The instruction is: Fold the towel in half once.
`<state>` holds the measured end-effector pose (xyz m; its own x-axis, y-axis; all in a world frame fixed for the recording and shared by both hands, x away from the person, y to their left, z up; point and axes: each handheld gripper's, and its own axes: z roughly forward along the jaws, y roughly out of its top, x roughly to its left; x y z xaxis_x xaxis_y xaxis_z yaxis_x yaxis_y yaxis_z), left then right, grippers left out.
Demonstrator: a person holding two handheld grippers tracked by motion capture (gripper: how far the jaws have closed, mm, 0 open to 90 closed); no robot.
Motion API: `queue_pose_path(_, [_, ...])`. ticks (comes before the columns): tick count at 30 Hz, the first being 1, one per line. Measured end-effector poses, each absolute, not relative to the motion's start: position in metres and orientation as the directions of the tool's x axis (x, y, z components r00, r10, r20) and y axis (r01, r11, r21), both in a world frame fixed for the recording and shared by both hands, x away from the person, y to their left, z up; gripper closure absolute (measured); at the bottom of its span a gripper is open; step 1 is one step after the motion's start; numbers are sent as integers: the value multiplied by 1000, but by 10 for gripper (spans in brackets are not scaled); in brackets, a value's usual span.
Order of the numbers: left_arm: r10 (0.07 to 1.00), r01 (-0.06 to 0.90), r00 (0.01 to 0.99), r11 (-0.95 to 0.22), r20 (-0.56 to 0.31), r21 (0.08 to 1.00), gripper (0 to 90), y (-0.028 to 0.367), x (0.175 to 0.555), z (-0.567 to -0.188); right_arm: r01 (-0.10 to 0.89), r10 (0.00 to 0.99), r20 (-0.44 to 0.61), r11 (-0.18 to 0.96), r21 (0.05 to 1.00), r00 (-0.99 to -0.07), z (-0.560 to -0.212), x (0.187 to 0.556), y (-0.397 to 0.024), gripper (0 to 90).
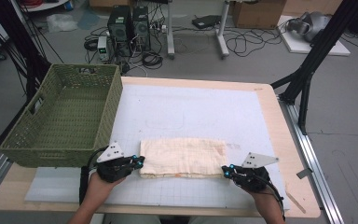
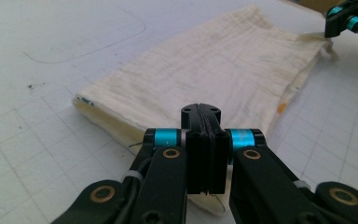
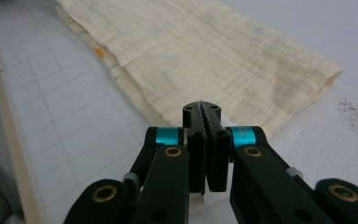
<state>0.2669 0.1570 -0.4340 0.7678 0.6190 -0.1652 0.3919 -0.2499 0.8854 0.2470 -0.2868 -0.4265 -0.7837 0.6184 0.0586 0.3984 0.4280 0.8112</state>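
I find the cloth [image 1: 182, 157] folded flat between my grippers, left gripper [image 1: 139, 163] and right gripper [image 1: 225, 171] each clamped on a near corner; lifting toward the basket [image 1: 70, 116] remains.

A cream cloth [image 1: 182, 157] with an orange spot lies on a white gridded mat [image 1: 191, 112]; the basket [image 1: 63, 116] is green.
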Motion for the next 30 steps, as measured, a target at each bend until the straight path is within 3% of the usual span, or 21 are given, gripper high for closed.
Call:
queue_pose_path(8, [624, 466, 748, -251, -226, 848, 889, 164, 263, -436, 394, 594, 67, 441, 806, -802, -423, 240, -293, 897])
queue_pose_path(13, [636, 481, 747, -313, -195, 819, 883, 159, 261, -443, 423, 621, 33, 494, 760, -783, -428, 240, -294, 896])
queue_pose_path(16, [641, 474, 746, -322, -180, 820, 763, 156, 262, -442, 447, 652, 5, 515, 732, -759, -430, 241, -295, 894])
queue_pose_path(17, [646, 470, 742, -313, -177, 826, 705, 156, 262, -442, 452, 662, 3, 508, 733, -749, -429, 241, -296, 876])
queue_pose_path(19, [663, 454, 730, -289, -166, 843, 617, 156, 263, -439, 459, 693, 17, 458, 761, -721, -426, 242, -298, 702])
queue_pose_path(22, [677, 439, 717, -252, -167, 863, 596, 156, 267, -436, 482, 711, 95, 366, 796, -696, -424, 247, -297, 648])
queue_pose_path(24, [681, 431, 712, -234, -169, 871, 598, 156, 268, -436, 482, 680, 95, 406, 776, -727, -428, 249, -288, 644])
queue_pose_path(27, [686, 429, 706, -218, -174, 877, 601, 158, 270, -435, 505, 663, 78, 482, 716, -744, -439, 250, -278, 675])
queue_pose_path(29, [689, 427, 703, -212, -176, 879, 601, 159, 271, -435, 509, 666, 87, 472, 720, -741, -437, 251, -282, 869])
queue_pose_path(30, [692, 426, 700, -205, -177, 881, 602, 159, 272, -435, 503, 666, 77, 476, 721, -742, -436, 249, -283, 890])
